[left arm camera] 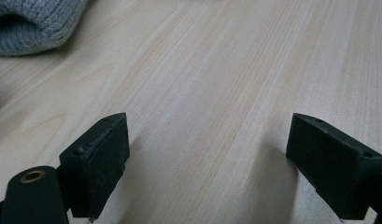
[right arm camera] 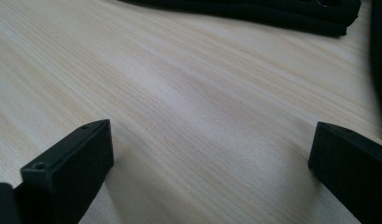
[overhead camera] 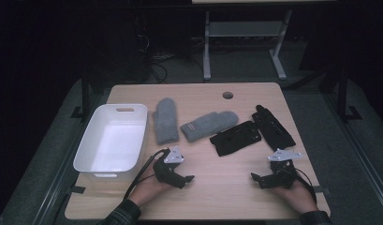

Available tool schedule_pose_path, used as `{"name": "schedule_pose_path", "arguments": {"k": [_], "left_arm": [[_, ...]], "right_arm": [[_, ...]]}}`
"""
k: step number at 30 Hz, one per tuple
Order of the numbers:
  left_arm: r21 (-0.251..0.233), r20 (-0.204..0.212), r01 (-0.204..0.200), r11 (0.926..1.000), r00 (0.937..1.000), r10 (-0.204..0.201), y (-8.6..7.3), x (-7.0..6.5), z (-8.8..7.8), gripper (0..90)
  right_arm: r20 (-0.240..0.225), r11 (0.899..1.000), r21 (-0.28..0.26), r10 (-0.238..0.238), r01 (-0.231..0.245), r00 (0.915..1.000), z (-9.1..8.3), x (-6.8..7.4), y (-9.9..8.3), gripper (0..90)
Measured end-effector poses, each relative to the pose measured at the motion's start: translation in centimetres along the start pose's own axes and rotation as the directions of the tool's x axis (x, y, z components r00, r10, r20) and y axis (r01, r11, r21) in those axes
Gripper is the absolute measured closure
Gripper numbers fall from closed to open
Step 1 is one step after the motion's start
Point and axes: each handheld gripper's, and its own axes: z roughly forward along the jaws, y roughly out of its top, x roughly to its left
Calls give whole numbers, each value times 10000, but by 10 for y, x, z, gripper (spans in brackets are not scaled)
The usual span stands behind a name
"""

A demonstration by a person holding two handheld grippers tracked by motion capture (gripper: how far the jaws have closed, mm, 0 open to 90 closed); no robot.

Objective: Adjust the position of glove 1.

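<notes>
Two grey knitted mittens lie on the wooden table (overhead camera: 226, 187): one (overhead camera: 165, 121) upright beside the tub, the other (overhead camera: 209, 125) slanted to its right. Two black gloves (overhead camera: 235, 138) (overhead camera: 272, 127) lie further right. My left gripper (overhead camera: 188, 178) rests low on the table below the first mitten, jaws wide open with bare wood between them (left arm camera: 207, 154); a grey mitten edge (left arm camera: 34, 21) shows at top left of the left gripper view. My right gripper (overhead camera: 254, 177) rests near the front right, open, nothing between its jaws (right arm camera: 209, 158), with a black glove (right arm camera: 254, 11) ahead.
A white plastic tub (overhead camera: 112, 140), with nothing in it, stands at the table's left edge. A round cable hole (overhead camera: 227, 95) sits near the far edge. Beyond the table are a white desk frame (overhead camera: 245, 42) and cables on the floor.
</notes>
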Motion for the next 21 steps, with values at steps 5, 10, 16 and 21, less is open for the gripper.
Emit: {"name": "schedule_pose_path", "arguments": {"k": [5, 10, 16, 21], "left_arm": [[125, 10, -14, 9999, 10000, 14, 1, 0, 0, 124], [391, 16, -25, 9992, 10000, 24, 6, 0, 0, 126], [656, 38, 5, 9978, 10000, -8, 12, 2, 1, 134], [496, -63, 220, 9985, 9997, -217, 25, 13, -2, 134]], "right_arm": [[-2, 10000, 2, -2, 2, 10000, 0, 0, 0, 0], [20, 10000, -2, -13, 13, 10000, 0, 0, 0, 0], [58, 10000, 27, 27, -27, 10000, -1, 1, 0, 0], [61, 10000, 22, 38, -38, 10000, 0, 1, 0, 0]]}}
